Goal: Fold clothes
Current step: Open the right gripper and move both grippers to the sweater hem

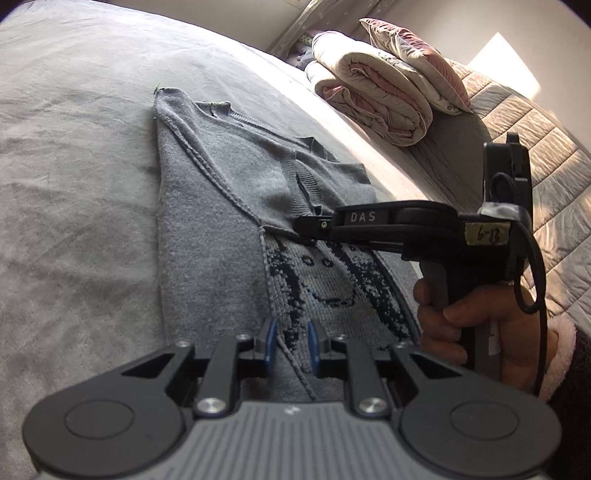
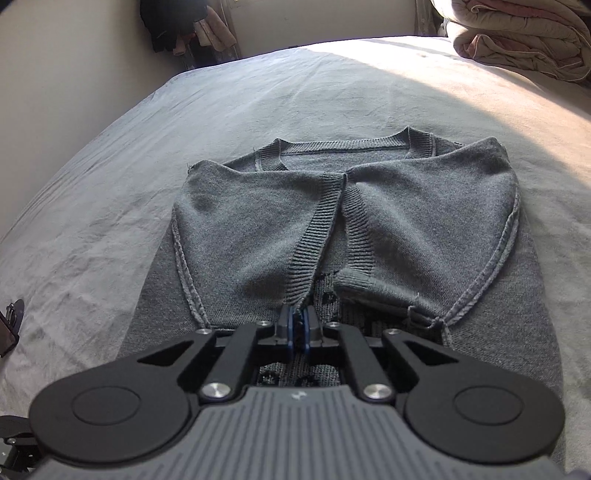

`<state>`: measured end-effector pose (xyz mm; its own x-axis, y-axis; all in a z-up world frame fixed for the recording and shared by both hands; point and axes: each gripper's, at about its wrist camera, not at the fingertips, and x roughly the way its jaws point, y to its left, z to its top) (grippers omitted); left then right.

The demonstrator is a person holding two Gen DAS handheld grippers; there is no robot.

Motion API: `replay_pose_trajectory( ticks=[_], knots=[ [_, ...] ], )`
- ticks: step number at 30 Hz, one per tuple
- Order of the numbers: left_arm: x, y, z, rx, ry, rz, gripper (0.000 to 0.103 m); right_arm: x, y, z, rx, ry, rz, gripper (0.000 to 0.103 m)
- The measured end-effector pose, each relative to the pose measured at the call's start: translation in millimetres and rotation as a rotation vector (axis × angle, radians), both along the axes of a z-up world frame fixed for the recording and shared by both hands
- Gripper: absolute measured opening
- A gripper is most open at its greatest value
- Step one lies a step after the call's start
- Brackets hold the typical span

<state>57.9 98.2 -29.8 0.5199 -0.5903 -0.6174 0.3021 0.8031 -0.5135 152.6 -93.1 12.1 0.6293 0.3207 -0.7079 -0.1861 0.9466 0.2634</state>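
Note:
A grey knit sweater (image 2: 240, 229) lies flat on the bed, both sleeves folded in over its middle so the ribbed cuffs meet. My right gripper (image 2: 298, 325) is shut on the left sleeve's ribbed cuff (image 2: 306, 266), the blue pads almost together. The left wrist view shows this gripper (image 1: 306, 225) from the side, held by a hand (image 1: 461, 321), its tips at the cuff over the sweater (image 1: 207, 221). My left gripper (image 1: 292, 345) sits low on the sweater's near part, where a dark knitted pattern shows. Its blue pads stand a little apart with a seamed fold of fabric filling the gap.
The grey bed sheet (image 2: 110, 166) spreads wide to the left and behind the sweater. A folded quilt (image 1: 373, 96) with a pillow (image 1: 413, 55) on top lies at the far right. Dark clothes (image 2: 173, 26) hang by the far wall. A black object (image 2: 9, 325) shows at the left edge.

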Motion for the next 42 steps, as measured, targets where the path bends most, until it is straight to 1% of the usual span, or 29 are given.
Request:
replay_pose_trajectory(
  ticks=[1,3,5,8,10,13,16,19,20,22,26,29,32,36,38,39,42],
  knots=[
    [0,1,1,-0.006,-0.004,-0.001,0.017,-1,-1,0,0.007,0.002,-0.003,0.013],
    [-1,5,5,-0.019,-0.017,0.004,0.017,-4,-6,3,0.030,0.007,-0.006,0.016],
    [-2,10,9,-0.026,-0.041,0.024,0.017,-9,-12,9,0.061,0.013,-0.006,0.016],
    [0,15,9,-0.034,-0.045,0.064,0.017,-21,-25,19,0.075,-0.009,-0.021,0.018],
    [1,15,7,-0.023,-0.044,0.078,0.017,-28,-37,24,0.070,-0.021,-0.049,0.034],
    [2,7,1,0.011,-0.013,0.056,0.017,-40,-59,26,0.044,-0.030,-0.110,0.034],
    [-4,-2,2,0.031,-0.006,0.022,0.017,-59,-78,23,0.029,-0.016,-0.162,0.034],
    [-10,-8,2,0.045,0.001,-0.003,0.017,-88,-97,17,0.051,0.016,-0.201,0.034],
    [-12,-10,1,0.051,0.001,-0.005,0.017,-97,-100,15,0.065,0.029,-0.203,0.034],
    [-18,-14,1,0.074,-0.016,-0.011,0.017,-118,-101,10,0.077,0.050,-0.196,0.027],
    [-34,-14,1,0.081,-0.035,-0.012,0.018,-158,-99,5,0.086,0.064,-0.167,0.026],
    [-51,-11,0,0.066,-0.039,-0.025,0.018,-188,-94,3,0.092,0.065,-0.148,0.026],
    [-76,-7,-1,0.062,-0.053,-0.054,0.018,-216,-92,2,0.094,0.066,-0.148,0.026],
    [-117,0,-3,0.024,-0.028,-0.069,0.020,-249,-92,0,0.123,0.086,-0.158,0.026],
    [-134,1,-3,0.012,0.000,-0.107,0.021,-265,-93,-1,0.139,0.090,-0.169,0.026],
    [-142,0,-2,0.016,0.011,-0.125,0.021,-272,-94,-1,0.147,0.089,-0.173,0.026],
    [-160,-4,3,0.075,0.018,-0.155,0.021,-287,-99,-1,0.181,0.102,-0.200,0.026]
  ],
)
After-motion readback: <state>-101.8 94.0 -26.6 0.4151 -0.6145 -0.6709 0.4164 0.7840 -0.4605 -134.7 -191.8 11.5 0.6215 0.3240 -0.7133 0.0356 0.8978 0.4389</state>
